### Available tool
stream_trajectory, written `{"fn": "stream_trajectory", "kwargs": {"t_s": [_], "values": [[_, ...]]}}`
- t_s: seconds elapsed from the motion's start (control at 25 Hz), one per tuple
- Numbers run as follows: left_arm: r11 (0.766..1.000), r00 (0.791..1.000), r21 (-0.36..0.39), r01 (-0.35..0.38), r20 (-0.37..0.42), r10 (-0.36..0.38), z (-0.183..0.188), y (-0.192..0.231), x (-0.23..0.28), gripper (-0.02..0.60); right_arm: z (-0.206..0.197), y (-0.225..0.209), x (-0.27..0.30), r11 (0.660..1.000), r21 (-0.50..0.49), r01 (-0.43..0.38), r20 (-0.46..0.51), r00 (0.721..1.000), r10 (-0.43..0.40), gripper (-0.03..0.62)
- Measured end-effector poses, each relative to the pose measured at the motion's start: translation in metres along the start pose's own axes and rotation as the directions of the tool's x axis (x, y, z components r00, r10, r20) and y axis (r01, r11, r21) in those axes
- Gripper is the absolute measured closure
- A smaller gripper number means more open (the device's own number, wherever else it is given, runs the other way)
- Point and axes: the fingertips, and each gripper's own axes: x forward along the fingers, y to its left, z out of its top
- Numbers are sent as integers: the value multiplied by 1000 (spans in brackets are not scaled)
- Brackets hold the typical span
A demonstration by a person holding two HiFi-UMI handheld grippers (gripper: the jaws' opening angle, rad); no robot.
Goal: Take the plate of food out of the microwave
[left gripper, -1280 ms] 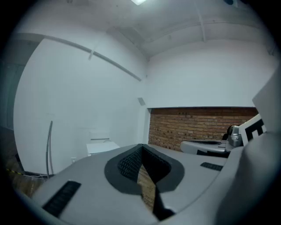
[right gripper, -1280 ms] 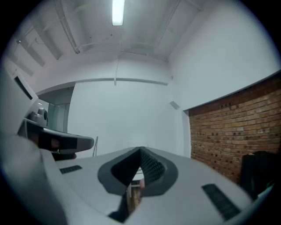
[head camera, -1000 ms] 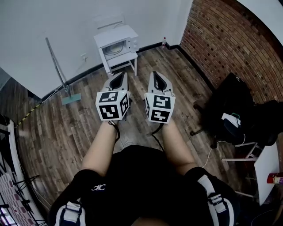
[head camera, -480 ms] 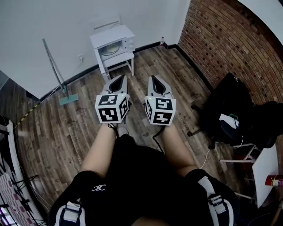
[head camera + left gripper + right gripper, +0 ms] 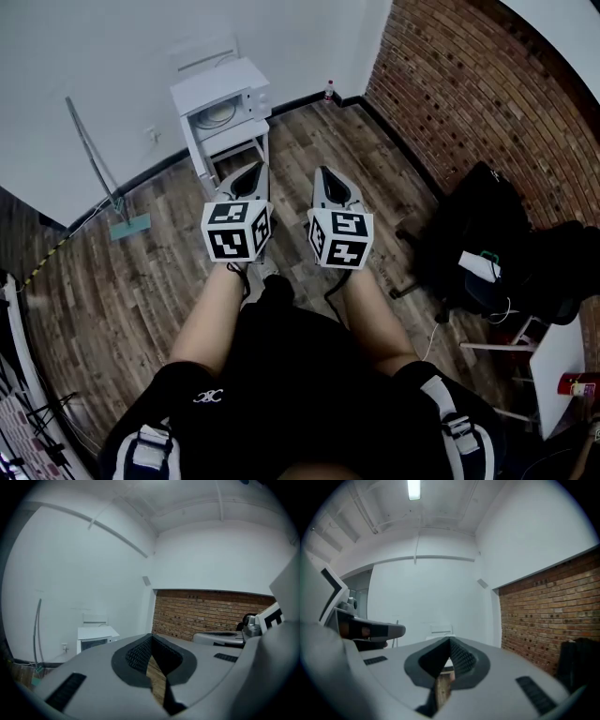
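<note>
Fingers (image 5: 246, 178) together; microwave (image 5: 217, 89) further left

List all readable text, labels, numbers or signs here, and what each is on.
None legible in any view.
On black shirt, white logo: too small to read.
Label on red container: too blurred.
No brand readable on microwave.
On left gripper and right gripper, marker cubes: square patterns, not text.

**Microwave stood far off by the wall**

The white microwave (image 5: 221, 95) sat upright on a small white stand (image 5: 232, 142) against the white wall (image 5: 103, 56), its front facing the room. A pale round plate (image 5: 217, 114) showed inside, too small to make out any food.
</note>
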Motion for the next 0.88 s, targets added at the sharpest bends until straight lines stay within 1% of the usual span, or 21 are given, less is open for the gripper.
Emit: {"fn": "stream_trajectory", "kwargs": {"t_s": [0.08, 0.24, 0.36, 0.48, 0.68, 0.88], "values": [[1000, 1000, 13, 10, 1, -10, 5, 8, 24, 591, 3, -8, 25, 1000, -6, 6, -6, 1000, -6, 582], [999, 1000, 32, 1, 6, -1, 24, 37, 72, 591, 20, -17, 84, 1000, -16, -1, -9, 1000, 1, 582], [1000, 1000, 1, 3, 7, -3, 41, 65, 110, 591, 38, -17, 131, 999, -33, -21, 12, 1000, 21, 582], [1000, 1000, -15, 0, 5, 0, 53, 92, 144, 591, 47, -17, 176, 999, -25, -40, 9, 999, 40, 582], [999, 1000, -33, -30, -5, 30, 65, 142, 191, 591, 52, -11, 247, 997, -38, -73, -9, 997, 72, 582], [997, 999, -67, -44, -24, 43, 71, 183, 229, 591, 49, -5, 301, 994, -45, -96, -35, 995, 94, 582]]}}
